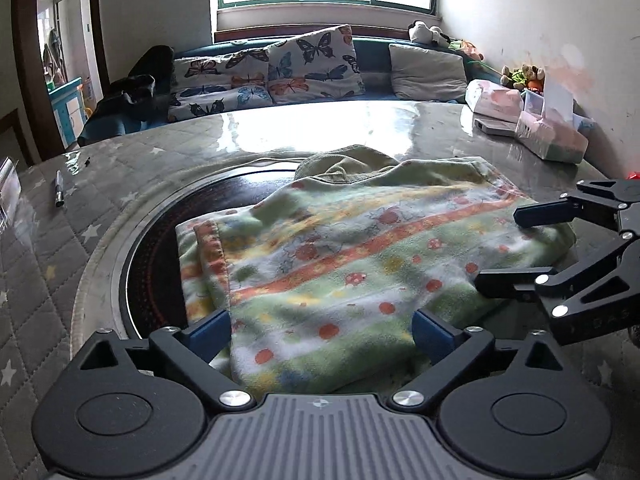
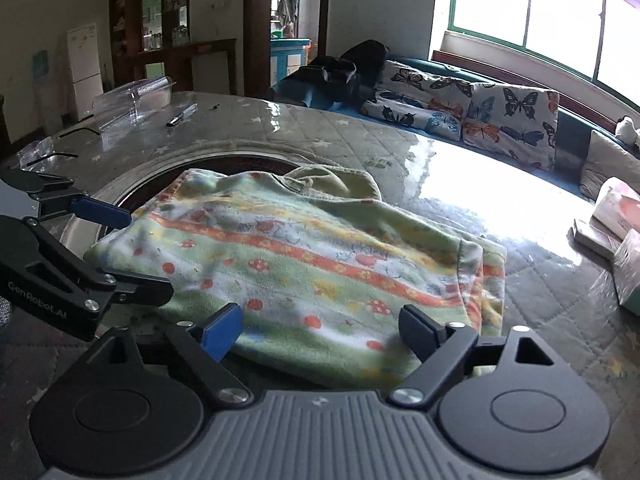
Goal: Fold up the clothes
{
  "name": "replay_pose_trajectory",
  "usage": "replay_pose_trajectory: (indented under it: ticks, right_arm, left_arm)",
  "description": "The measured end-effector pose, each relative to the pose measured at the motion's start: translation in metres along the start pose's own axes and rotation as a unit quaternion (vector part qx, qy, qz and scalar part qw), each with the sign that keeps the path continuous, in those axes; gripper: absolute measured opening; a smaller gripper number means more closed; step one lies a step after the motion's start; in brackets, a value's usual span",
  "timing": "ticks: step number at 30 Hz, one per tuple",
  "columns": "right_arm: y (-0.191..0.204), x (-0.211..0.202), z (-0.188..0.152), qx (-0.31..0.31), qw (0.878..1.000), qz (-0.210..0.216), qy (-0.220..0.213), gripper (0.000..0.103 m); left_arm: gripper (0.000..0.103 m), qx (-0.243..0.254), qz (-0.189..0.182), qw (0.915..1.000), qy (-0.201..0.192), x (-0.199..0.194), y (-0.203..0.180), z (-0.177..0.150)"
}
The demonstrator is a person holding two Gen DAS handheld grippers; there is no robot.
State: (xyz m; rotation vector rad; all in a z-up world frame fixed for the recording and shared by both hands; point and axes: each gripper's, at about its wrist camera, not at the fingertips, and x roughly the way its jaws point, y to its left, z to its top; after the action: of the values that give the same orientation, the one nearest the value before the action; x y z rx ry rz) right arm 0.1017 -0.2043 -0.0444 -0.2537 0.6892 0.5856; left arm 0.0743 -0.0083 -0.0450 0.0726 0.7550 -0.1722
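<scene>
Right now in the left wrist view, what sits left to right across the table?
pen → patterned garment → right tool → clear plastic box

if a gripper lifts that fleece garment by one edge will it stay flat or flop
The garment will likely flop: it already lies in soft wrinkled layers. It looks light and fuzzy, so fingers should grip it. On the glossy table, pushing probably bunches or slides it.

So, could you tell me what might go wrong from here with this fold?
Both grippers, left and right, are open around the garment's near edge, so one may pinch a single layer and undo the fold. The fleece could also slide on the glossy table, dragging the bunched hood.
</scene>
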Motion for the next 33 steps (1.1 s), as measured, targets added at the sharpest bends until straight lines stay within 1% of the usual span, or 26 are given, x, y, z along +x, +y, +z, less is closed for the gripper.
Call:
replay_pose_trajectory:
  ticks: [2,7,9,12,14,19,24,28,33]
  right_arm:
    - [-0.004,0.003,0.001,0.008,1.000,0.003,0.000,0.091]
    - [-0.011,0.011,-0.001,0.026,0.999,0.017,0.011,0.094]
    - [-0.015,0.009,0.002,0.037,0.999,0.026,0.012,0.103]
    - [-0.021,0.012,0.008,0.050,0.997,0.047,0.022,0.103]
    - [-0.020,0.016,0.007,0.052,0.997,0.044,0.031,0.103]
    - [-0.014,0.016,-0.002,0.047,0.998,0.035,0.013,0.103]
    - [-0.011,0.017,-0.003,0.041,0.999,0.031,0.010,0.103]
    - [-0.010,0.017,-0.006,0.037,0.999,0.028,0.001,0.103]
    - [-0.009,0.017,-0.007,0.034,0.999,0.029,-0.004,0.103]
  left_arm:
    - [0.103,-0.001,0.002,1.0000,0.000,-0.001,0.002,0.000]
    - [0.103,-0.005,0.006,1.0000,0.003,-0.001,0.007,-0.001]
    - [0.103,-0.007,0.008,0.9999,-0.001,-0.004,0.010,0.000]
    - [0.103,-0.014,0.020,0.9997,-0.005,-0.006,0.015,0.002]
    - [0.103,-0.020,0.024,0.9995,-0.004,-0.005,0.019,0.002]
    - [0.103,-0.025,0.034,0.9991,0.001,-0.003,0.025,-0.001]
    - [0.103,-0.032,0.038,0.9987,0.004,-0.003,0.031,-0.004]
    - [0.103,-0.049,0.041,0.9979,0.008,-0.006,0.037,-0.007]
    - [0.103,-0.062,0.055,0.9965,0.010,-0.012,0.047,-0.014]
